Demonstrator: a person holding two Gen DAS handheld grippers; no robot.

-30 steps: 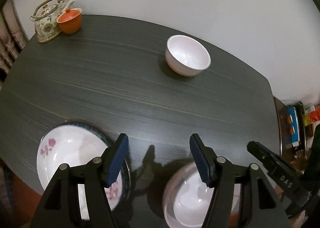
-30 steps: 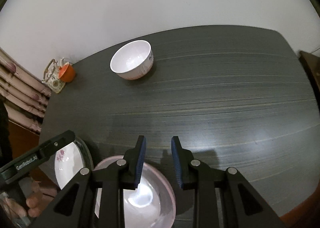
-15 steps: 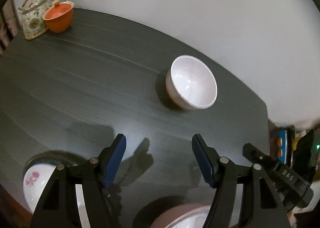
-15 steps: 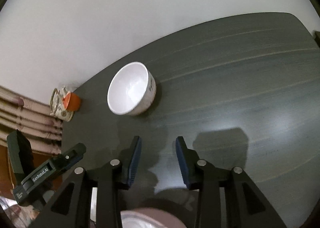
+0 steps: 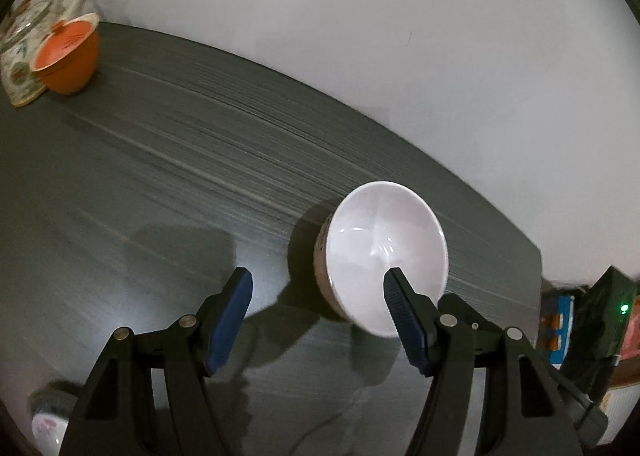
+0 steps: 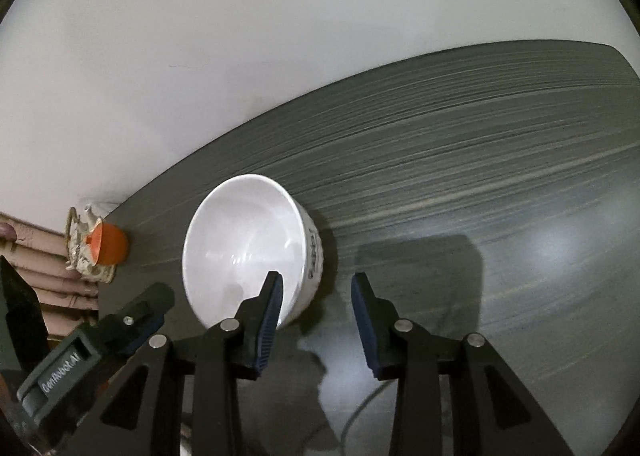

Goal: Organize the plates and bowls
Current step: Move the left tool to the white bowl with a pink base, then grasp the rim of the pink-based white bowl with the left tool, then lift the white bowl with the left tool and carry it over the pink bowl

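A white bowl point(image 5: 380, 252) stands upright on the dark wooden table point(image 5: 180, 160); it also shows in the right wrist view point(image 6: 248, 244). My left gripper point(image 5: 320, 296) is open and empty, with its right finger in front of the bowl's near rim. My right gripper point(image 6: 316, 296) is open and empty, its left finger overlapping the bowl's near right rim. A floral plate point(image 5: 46, 426) shows only as a sliver at the bottom left of the left wrist view. The left gripper's body point(image 6: 96, 344) appears at the lower left of the right wrist view.
A patterned teapot point(image 5: 24, 52) and an orange lidded cup point(image 5: 68, 56) stand at the table's far left corner, also seen small in the right wrist view point(image 6: 106, 244). A white wall runs behind the table. Cluttered items point(image 5: 592, 320) lie beyond the table's right edge.
Both grippers have moved forward across the table toward the white bowl, which now looms close. The floral plate and the pink-rimmed dish have dropped out of view below.
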